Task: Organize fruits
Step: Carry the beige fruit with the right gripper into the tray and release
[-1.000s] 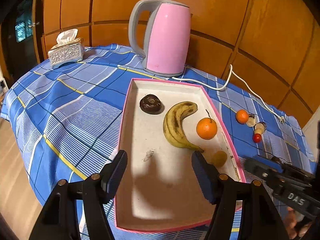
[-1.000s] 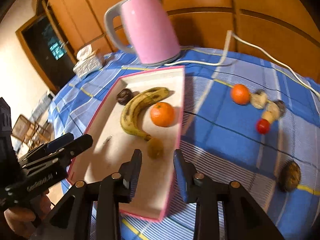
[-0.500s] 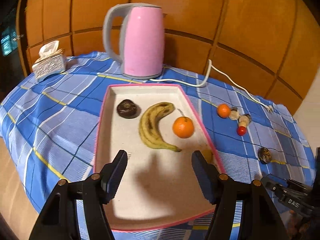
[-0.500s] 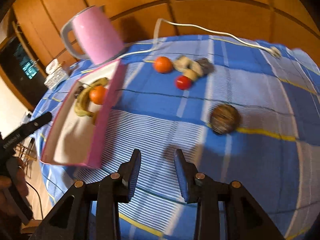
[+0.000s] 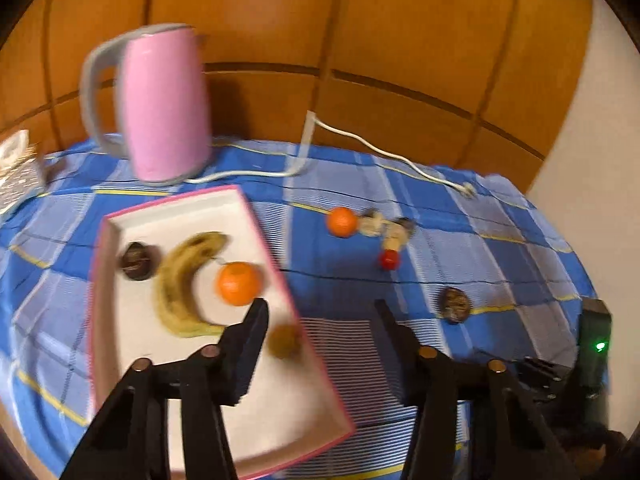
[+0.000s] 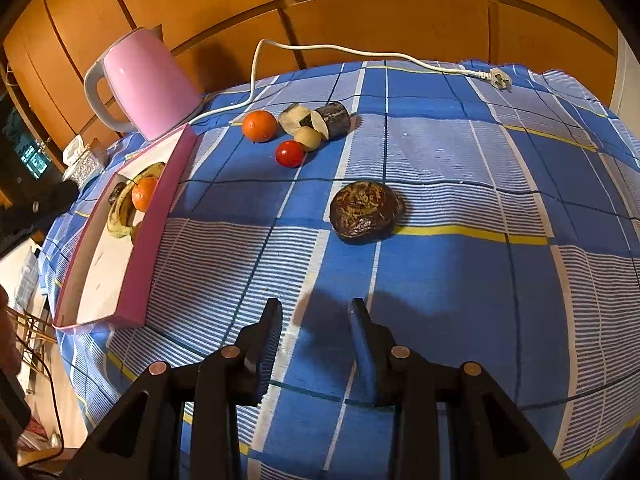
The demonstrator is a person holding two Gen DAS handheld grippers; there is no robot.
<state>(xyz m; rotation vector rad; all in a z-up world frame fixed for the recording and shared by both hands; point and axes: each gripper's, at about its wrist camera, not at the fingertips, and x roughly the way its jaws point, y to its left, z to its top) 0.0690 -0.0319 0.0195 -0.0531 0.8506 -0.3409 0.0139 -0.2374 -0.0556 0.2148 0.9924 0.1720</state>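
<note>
Tray (image 5: 120,360): white floor, pink rim, lying on the blue checked cloth (image 6: 460,280) just in front of the kettle (image 5: 164,100); judged to be the collecting place for the fruit.
In tray: banana (image 5: 180,280), orange (image 5: 239,283), dark round fruit (image 5: 136,261) at the kettle end, and a small brownish fruit (image 5: 283,341) against the rim nearest the left gripper.
Loose, beyond tray: second orange (image 6: 259,125), red tomato (image 6: 289,153), a pale round piece (image 6: 307,138) and cut pieces with dark skin (image 6: 332,120), bunched together to the right of the kettle; not yet sorted.
Loose, nearest: dark wrinkled fruit (image 6: 366,210), alone on the cloth, well apart from the tray; likely the next pick.
Right gripper (image 6: 316,320): empty, jaws at a narrow gap, aimed down at the cloth with the wrinkled fruit ahead of its tips, not touching; the gap looked too small for that fruit, so it would need widening first.
Left gripper (image 5: 320,312): empty, jaws had just been closing with nothing between them, yet stood apart; held over the tray's right rim, seemingly idle while the other side works.
Cord (image 6: 360,53): white, trailing from the kettle to a plug at the cloth's far edge, clear of the fruit.
Tissue box (image 6: 82,160): left of the kettle, no part in the task.
</note>
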